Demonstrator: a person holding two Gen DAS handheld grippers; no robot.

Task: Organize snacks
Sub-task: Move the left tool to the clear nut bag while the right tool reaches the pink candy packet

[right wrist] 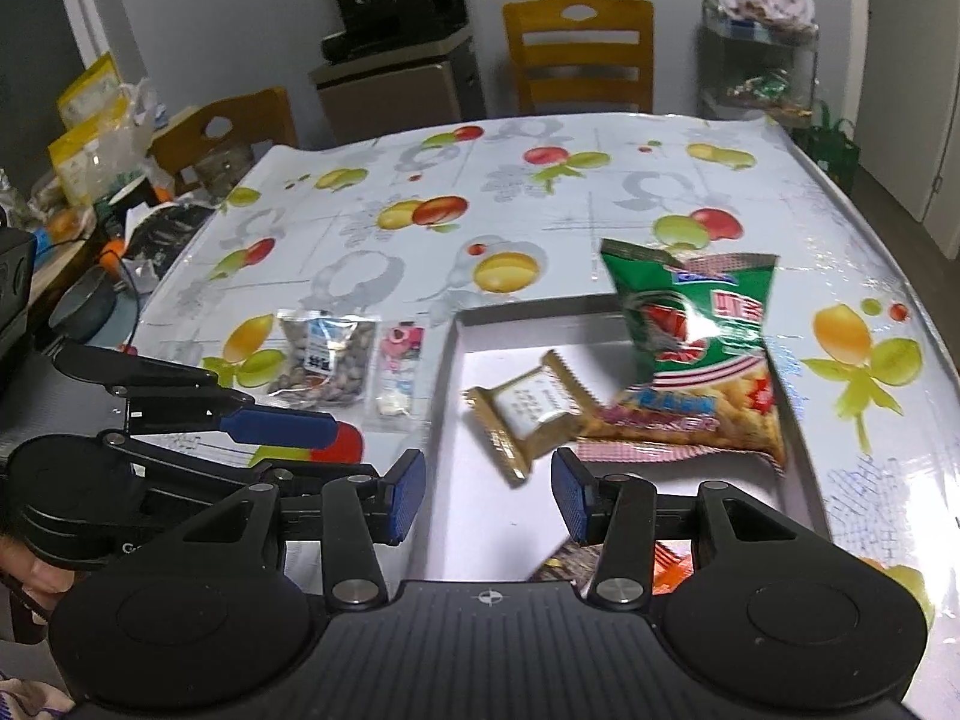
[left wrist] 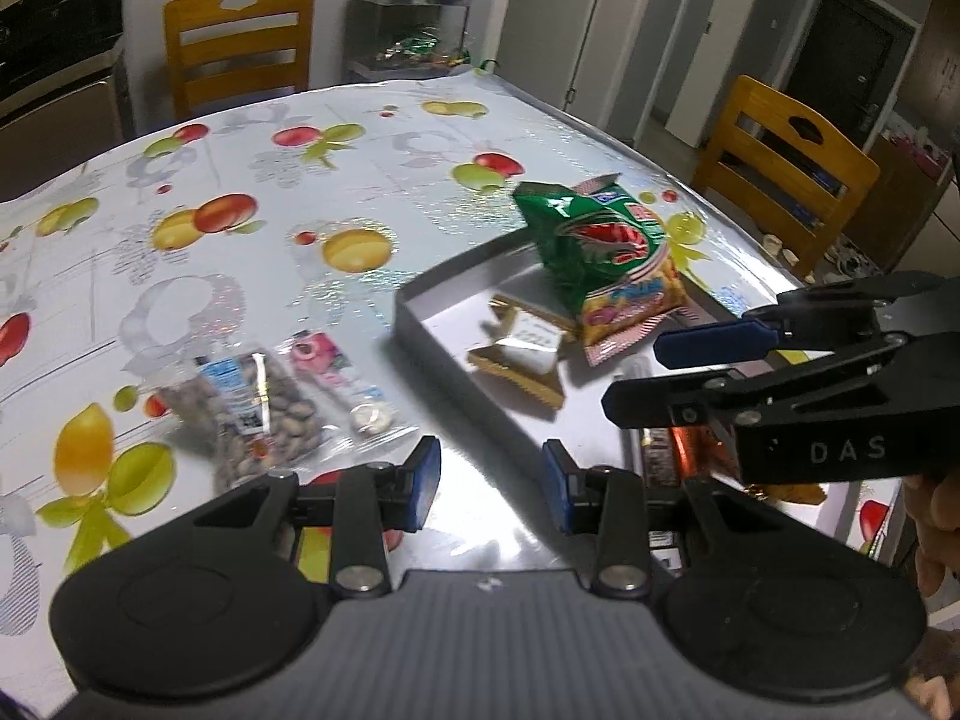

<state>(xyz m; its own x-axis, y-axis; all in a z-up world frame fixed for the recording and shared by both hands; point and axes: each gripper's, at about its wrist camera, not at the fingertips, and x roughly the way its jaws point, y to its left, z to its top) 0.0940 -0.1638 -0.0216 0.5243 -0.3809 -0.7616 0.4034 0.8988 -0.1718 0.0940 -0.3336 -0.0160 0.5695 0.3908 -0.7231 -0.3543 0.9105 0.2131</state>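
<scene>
Your left gripper [left wrist: 491, 483] hovers over the near-left edge of the metal tray [left wrist: 420, 324]; its blue pads stand apart with nothing between them. Your right gripper [right wrist: 489, 495] hangs over the tray's near side, pads likewise apart and holding nothing.

Tray contents: green shrimp-cracker bag [right wrist: 696, 354] lies against the far-right corner, its top leaning up over the rim. Gold-edged wrapped biscuit [right wrist: 531, 411] lies mid-tray, touching the bag's lower-left end. Dark wrapped bar [left wrist: 660, 459] and orange packet [left wrist: 699, 450] sit at the near-right end, partly hidden behind your right gripper in the left wrist view.

On the counter [right wrist: 540, 210], left of the tray: clear bag of nuts [right wrist: 327, 360] and, just beside it, a small pink-labelled candy packet [right wrist: 399, 369], nearer the tray wall. Both lie flat on the fruit-print cloth, outside the tray.
</scene>
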